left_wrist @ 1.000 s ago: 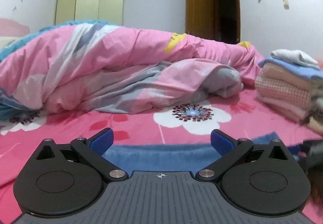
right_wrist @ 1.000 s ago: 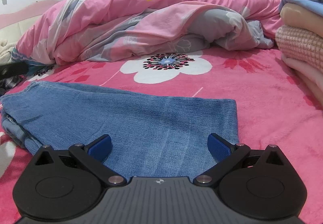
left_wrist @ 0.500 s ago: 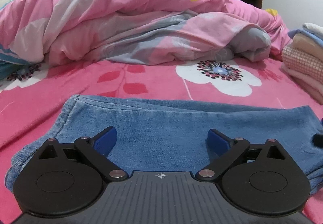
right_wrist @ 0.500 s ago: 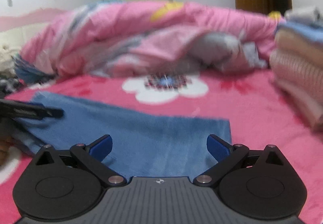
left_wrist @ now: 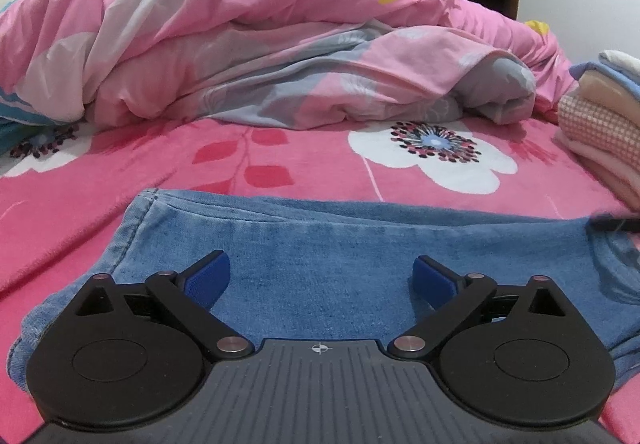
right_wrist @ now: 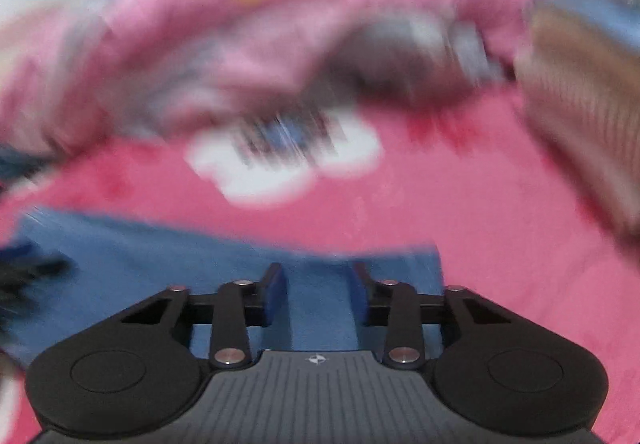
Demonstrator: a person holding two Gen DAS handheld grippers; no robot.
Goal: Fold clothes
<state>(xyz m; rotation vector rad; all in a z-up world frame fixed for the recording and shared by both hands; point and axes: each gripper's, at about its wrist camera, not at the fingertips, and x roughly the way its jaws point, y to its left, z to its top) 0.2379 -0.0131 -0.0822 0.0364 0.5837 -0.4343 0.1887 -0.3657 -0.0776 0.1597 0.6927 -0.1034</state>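
The left gripper (left_wrist: 321, 280) points forward and somewhat down over the jeans (left_wrist: 340, 256), its black arms splayed and its jaws wide apart, the ribbed blue pads (left_wrist: 208, 278) clear of the cloth with nothing between them. The right gripper (right_wrist: 319, 294) tilts down the same way over the jeans' (right_wrist: 160, 256) right end; its jaws have just been closing and now stand a narrow gap apart, pads upright and parallel. Denim shows in that gap, but the right view is blurred and I cannot tell whether the pads pinch a fold of it.

The jeans are faded blue denim, folded into a long flat band lying across the near edge of the bed (left_wrist: 180, 160), with a stitched seam at the left end. The bed cover under them is fuzzy pink fleece printed with red leaves and a large white flower (left_wrist: 434, 154). Beyond, towards the far edge, a smooth pink, grey and white quilt (left_wrist: 240, 32) lies bunched in soft rolls. At the right edge stands a stack of folded clothes (left_wrist: 600, 124), one layer pink-checked.
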